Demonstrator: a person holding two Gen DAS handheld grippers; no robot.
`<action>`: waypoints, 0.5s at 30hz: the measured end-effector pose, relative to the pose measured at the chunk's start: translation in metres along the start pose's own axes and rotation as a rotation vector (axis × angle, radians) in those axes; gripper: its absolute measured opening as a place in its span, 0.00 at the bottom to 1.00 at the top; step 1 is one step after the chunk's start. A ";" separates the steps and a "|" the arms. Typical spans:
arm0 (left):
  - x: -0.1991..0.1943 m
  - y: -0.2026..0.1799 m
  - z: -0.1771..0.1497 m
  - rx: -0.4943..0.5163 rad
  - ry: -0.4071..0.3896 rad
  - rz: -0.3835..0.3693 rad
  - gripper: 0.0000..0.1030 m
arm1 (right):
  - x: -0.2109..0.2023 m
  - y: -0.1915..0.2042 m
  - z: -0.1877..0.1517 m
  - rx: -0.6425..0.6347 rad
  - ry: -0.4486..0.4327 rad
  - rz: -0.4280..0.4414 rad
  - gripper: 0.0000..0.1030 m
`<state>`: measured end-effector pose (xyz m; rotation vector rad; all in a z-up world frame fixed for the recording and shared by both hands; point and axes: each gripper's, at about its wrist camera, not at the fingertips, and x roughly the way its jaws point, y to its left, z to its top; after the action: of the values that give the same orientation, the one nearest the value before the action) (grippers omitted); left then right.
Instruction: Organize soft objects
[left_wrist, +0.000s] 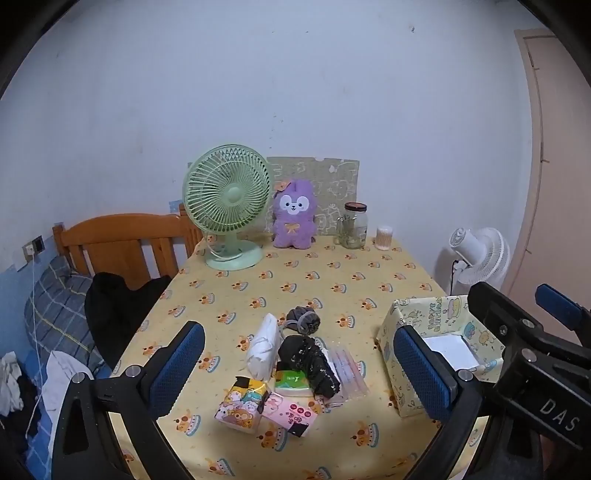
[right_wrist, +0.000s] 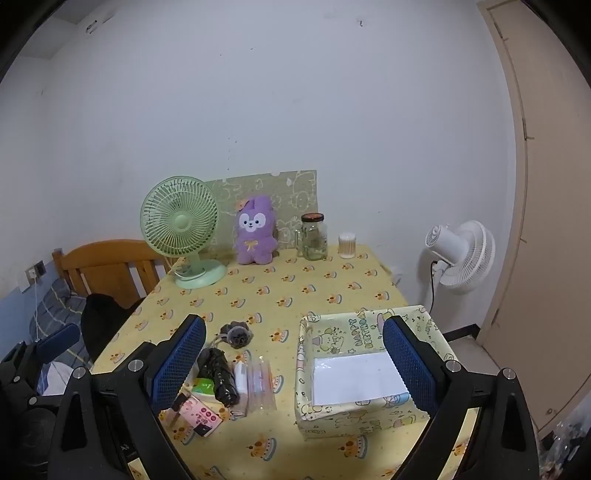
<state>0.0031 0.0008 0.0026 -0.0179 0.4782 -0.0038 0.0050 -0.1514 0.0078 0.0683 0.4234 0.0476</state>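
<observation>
The left gripper (left_wrist: 299, 369) hovered above the near edge of the surface (left_wrist: 332, 280), its blue-padded fingers (left_wrist: 177, 365) spread wide with nothing between them. The right gripper (right_wrist: 295, 365) hung beside it, fingers (right_wrist: 410, 362) likewise spread and empty, framing the gift-wrapped box (right_wrist: 332, 417) that stood open on the right side of the surface with a white sheet (right_wrist: 358, 376) lying flat inside.

The soft objects lay in a loose pile left of the box, apart from it. A white folded cloth (left_wrist: 264, 347) sat at the pile's left, a black bundle (left_wrist: 310, 363) just right of it, and a grey scrunchie (left_wrist: 304, 319) behind them. A green tissue pack (left_wrist: 291, 382) touched the black bundle; a cartoon-printed tissue pack (left_wrist: 243, 406) and a pink tissue pack (left_wrist: 293, 413) lay nearest the camera. A clear plastic packet (left_wrist: 349, 373) lay under the bundle's right side.

At the far edge stood a green desk fan (left_wrist: 227, 206), a purple plush toy (left_wrist: 295, 214), a glass jar (left_wrist: 352, 225) and a tub of cotton swabs (left_wrist: 384, 238). A white floor fan (left_wrist: 480, 254) stood beyond the surface on the right.
</observation>
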 end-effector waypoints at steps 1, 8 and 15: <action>0.000 0.000 0.000 0.000 0.000 0.001 1.00 | 0.000 -0.001 0.000 0.001 0.001 0.002 0.95; 0.001 0.001 0.000 0.001 -0.002 0.002 1.00 | -0.001 -0.001 0.003 0.001 0.005 0.002 0.95; -0.002 0.002 -0.001 0.002 -0.017 -0.002 0.99 | -0.003 -0.004 0.002 0.011 0.001 0.006 0.95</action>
<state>0.0013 0.0024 0.0025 -0.0164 0.4612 -0.0057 0.0035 -0.1554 0.0101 0.0807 0.4248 0.0513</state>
